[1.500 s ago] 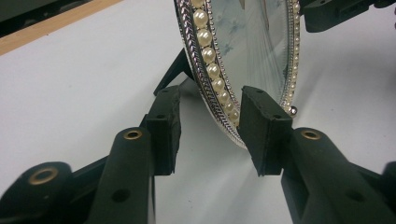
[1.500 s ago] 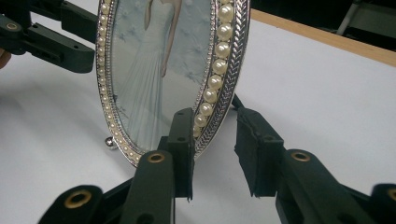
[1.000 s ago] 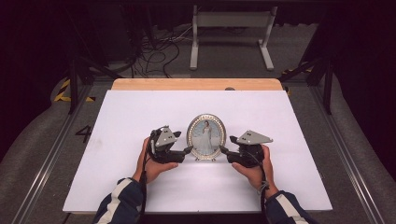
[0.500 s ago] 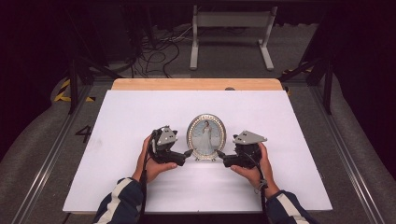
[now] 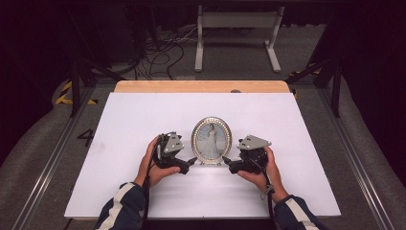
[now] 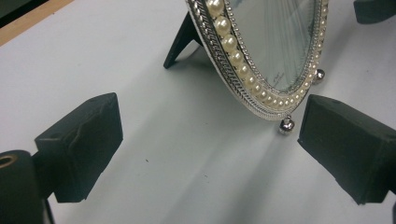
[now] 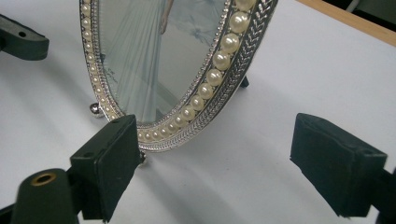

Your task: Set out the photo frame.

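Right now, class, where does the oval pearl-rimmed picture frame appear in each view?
High view: oval pearl-rimmed picture frame upright at table centre.
Left gripper view: upper right, its lower rim.
Right gripper view: upper left to centre.
Shared landmark: its small silver ball foot.

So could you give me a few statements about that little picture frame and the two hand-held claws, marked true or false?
1. The oval frame stands upright on the white table. True.
2. The left gripper is clamped on the frame. False: its jaws are open, and the frame's lower rim stands between them with none of it pinched.
3. Pearls edge the frame. True.
4. The right gripper holds the frame in the air. False: its jaws are open, and the frame rests on its small ball feet.
5. The frame lies face down. False: its photo faces the person.
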`<state>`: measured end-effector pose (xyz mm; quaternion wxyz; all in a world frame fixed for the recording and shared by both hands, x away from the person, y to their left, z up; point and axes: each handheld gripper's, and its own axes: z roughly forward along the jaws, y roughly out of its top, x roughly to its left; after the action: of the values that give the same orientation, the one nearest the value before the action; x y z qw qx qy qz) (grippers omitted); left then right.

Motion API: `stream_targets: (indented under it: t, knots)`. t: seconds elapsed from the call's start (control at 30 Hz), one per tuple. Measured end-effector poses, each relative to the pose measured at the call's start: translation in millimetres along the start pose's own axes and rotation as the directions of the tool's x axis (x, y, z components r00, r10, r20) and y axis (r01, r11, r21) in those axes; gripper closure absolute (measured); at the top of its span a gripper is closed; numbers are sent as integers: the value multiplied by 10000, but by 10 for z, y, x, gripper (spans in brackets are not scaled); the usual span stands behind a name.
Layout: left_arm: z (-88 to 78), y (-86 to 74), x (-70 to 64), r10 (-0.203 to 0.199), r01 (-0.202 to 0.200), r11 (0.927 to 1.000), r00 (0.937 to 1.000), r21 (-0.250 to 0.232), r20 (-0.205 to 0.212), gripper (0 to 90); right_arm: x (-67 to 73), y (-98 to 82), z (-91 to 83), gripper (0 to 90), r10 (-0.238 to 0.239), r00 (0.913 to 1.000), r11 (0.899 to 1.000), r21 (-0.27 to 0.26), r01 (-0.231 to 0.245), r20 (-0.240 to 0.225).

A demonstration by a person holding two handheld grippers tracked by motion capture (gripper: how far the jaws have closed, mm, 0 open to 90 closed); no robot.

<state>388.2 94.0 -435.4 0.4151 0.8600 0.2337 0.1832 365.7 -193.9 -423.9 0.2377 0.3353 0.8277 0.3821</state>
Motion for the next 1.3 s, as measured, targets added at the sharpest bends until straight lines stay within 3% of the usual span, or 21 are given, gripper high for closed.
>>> stream_targets:
  t: [0.33,0.5,1.17,1.3]
  knots:
    - [-51,-9,-24,322,-322,9995,9994,23,-161,76,-5,-10,-34,140,-71,9995,10000,-30,70,-316]
    - [-100,-22,-20,428,-428,9991,9989,36,-180,76,25,-16,-48,149,-409,9989,9991,117,412,-239]
    - [-223,-88,-44,586,-583,9982,9981,160,-200,77,-7,-93,-115,147,-702,9975,9972,263,702,4]
    - [-244,-112,-58,776,-769,9965,9967,342,-215,77,-17,-125,-130,147,-794,9968,9963,340,792,47]
